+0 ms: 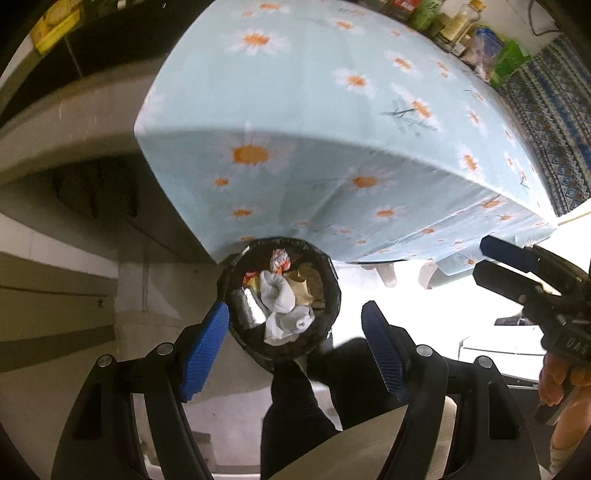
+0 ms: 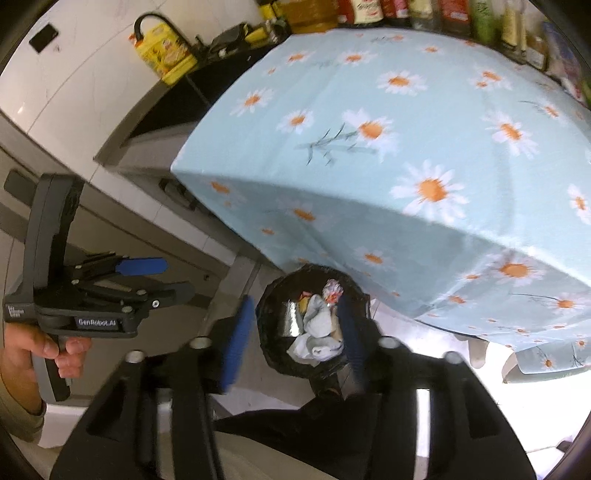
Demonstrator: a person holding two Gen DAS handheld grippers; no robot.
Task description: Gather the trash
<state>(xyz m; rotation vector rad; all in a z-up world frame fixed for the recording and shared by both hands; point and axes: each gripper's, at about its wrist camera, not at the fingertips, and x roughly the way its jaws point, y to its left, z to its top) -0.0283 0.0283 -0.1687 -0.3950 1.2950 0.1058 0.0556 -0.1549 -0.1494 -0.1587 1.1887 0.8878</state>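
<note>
A small bin lined with a black bag (image 1: 334, 295) (image 2: 266, 325) stands on the floor at the corner of the table. It holds crumpled white tissue (image 1: 280, 295) (image 2: 317, 325), a red-and-white wrapper (image 1: 279, 258), brown paper and something shiny. My left gripper (image 1: 295, 332) hangs above the bin, blue pads wide apart with nothing between them. It also shows at the left of the right wrist view as left gripper (image 2: 173, 277). My right gripper (image 2: 293, 325) is open over the bin too, with nothing held. In the left wrist view the right gripper (image 1: 480, 256) reaches in from the right.
The table under a light blue daisy cloth (image 1: 314, 92) (image 2: 406, 147) overhangs the bin. Bottles (image 2: 369, 11) line its far edge. A yellow jug (image 2: 166, 51) stands on the dark counter. Grey cabinets are on the left. A person's dark trouser leg (image 1: 295, 406) is below the bin.
</note>
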